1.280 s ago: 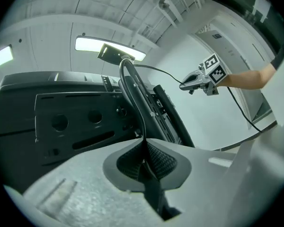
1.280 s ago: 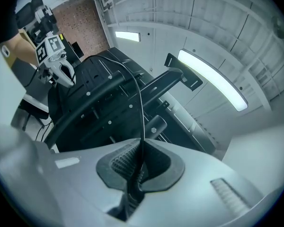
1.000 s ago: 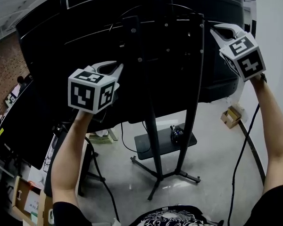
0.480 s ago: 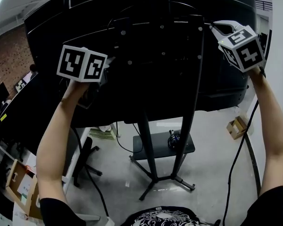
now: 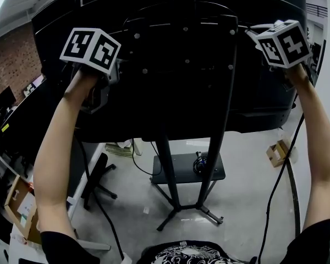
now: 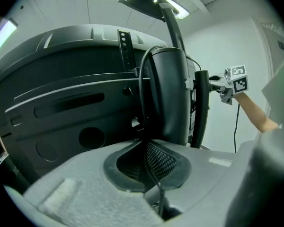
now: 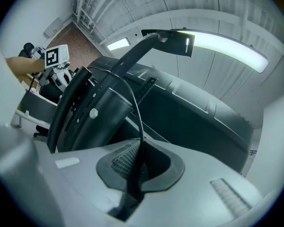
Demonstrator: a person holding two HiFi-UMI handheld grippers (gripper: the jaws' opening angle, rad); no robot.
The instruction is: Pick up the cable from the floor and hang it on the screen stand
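The thin black cable (image 6: 141,86) runs from my left gripper (image 6: 149,163) up and over the top of the black screen stand (image 5: 226,92). Its other end comes down into my right gripper (image 7: 135,168). Both grippers are shut on the cable (image 7: 138,122), which passes between their ribbed pads. In the head view the left gripper (image 5: 102,70) is raised at the screen's back, upper left. The right gripper (image 5: 262,33) is raised at the stand's upper right post. The big dark screen (image 5: 275,92) fills the background.
The stand's shelf (image 5: 176,172) carries a small coiled bundle (image 5: 200,161) above its floor legs (image 5: 209,213). A cardboard box (image 5: 277,152) and another black cable (image 5: 275,186) lie on the floor at right. A chair base (image 5: 96,183) and desks (image 5: 14,202) are at left.
Both grippers have risen with the cable. The left one climbed the most, up and leftward along the screen's back. The right one lifted slightly at the stand's post.
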